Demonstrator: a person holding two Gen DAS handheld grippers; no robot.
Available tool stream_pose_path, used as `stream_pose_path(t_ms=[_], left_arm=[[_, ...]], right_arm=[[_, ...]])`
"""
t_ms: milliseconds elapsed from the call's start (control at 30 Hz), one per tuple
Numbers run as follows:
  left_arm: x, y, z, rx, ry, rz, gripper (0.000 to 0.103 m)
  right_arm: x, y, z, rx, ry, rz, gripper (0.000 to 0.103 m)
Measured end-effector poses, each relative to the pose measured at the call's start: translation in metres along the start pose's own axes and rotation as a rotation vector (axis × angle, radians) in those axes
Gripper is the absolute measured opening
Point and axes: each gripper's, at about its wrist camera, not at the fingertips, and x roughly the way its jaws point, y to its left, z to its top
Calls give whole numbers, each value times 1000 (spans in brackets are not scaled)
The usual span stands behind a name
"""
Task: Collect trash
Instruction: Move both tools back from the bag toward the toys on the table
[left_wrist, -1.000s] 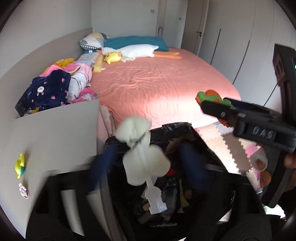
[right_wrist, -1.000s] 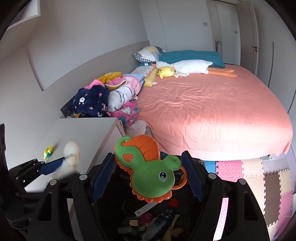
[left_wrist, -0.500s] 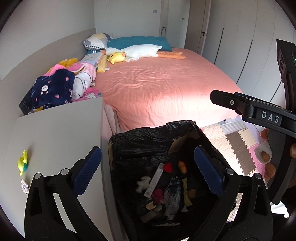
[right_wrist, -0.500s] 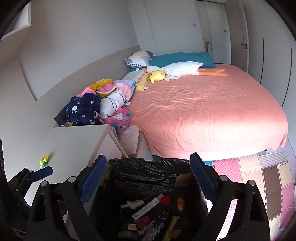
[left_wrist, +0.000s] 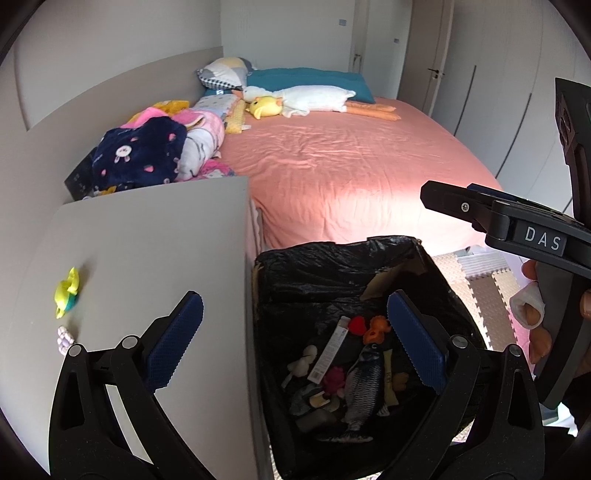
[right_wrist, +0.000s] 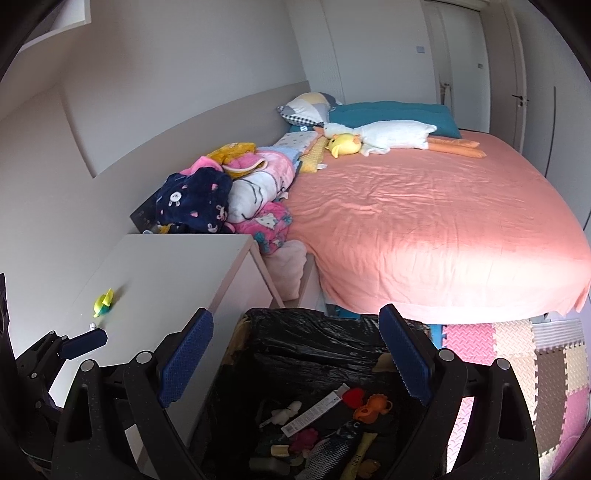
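Left wrist view: left gripper (left_wrist: 293, 339) and right gripper (right_wrist: 295, 360) are hanging spread, empty, over the bin (left_wrist: 332, 266); a toy (left_wrist: 66, 291) is lying on the desk (left_wrist: 147, 251).

Left gripper (left_wrist: 293, 343) points steeply down, blue pads spread wide, nothing between them. Right gripper (right_wrist: 295, 362) tilted down too, jaws wide apart and empty, just right of the left one; bare fingers (left_wrist: 533, 314) wrap its handle.
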Motion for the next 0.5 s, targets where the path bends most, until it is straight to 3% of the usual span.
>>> stream_pose_path(t_ms=[500], left_arm=[[-12, 55, -25, -126, 22, 124, 97]], right_arm=[[33, 65, -2, -105, 63, 126, 91]])
